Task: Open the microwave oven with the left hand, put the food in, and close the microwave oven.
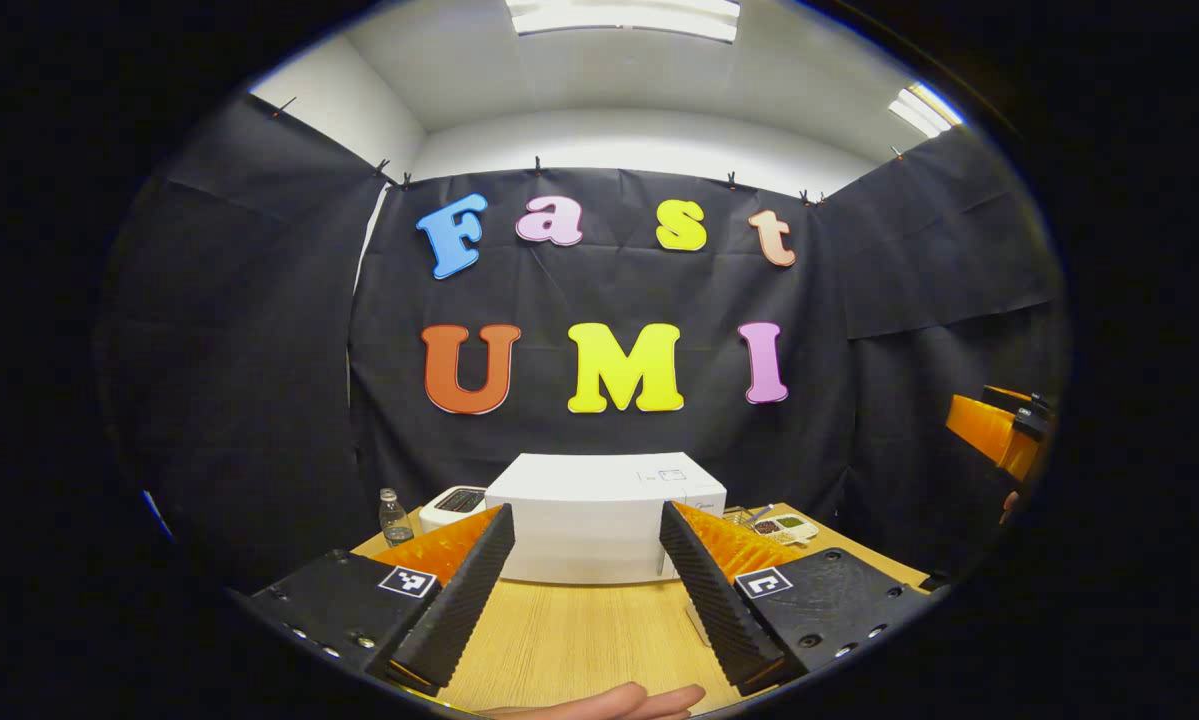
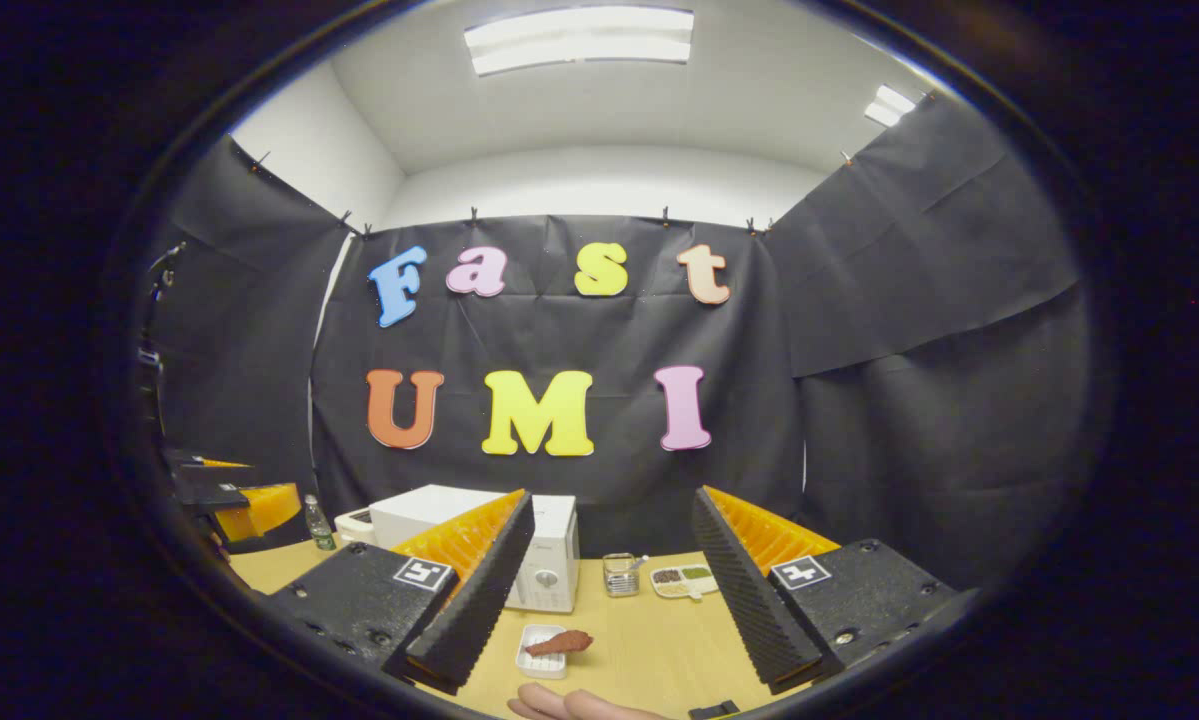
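White microwave oven (image 1: 604,530) on the wooden table (image 1: 579,640), door closed, directly ahead of the left gripper (image 1: 584,590) and well apart from it. In the right gripper view, control panel and dial at the oven's right end (image 2: 549,570). Food, a reddish-brown piece (image 2: 559,642), lying in a small white tray (image 2: 542,651) on the table in front of the oven, near the right gripper (image 2: 609,620). Judged step: start of task, approach to the door not yet made. Next move: left gripper forward to the door edge or handle, location of handle not discernible. Left jaws wide apart, holding nothing, touching nothing. Right jaws likewise wide apart, empty. Farther off: clear bottle (image 1: 393,516), small white appliance (image 1: 454,503), glass cup (image 2: 620,575), divided dish of condiments (image 2: 684,579).
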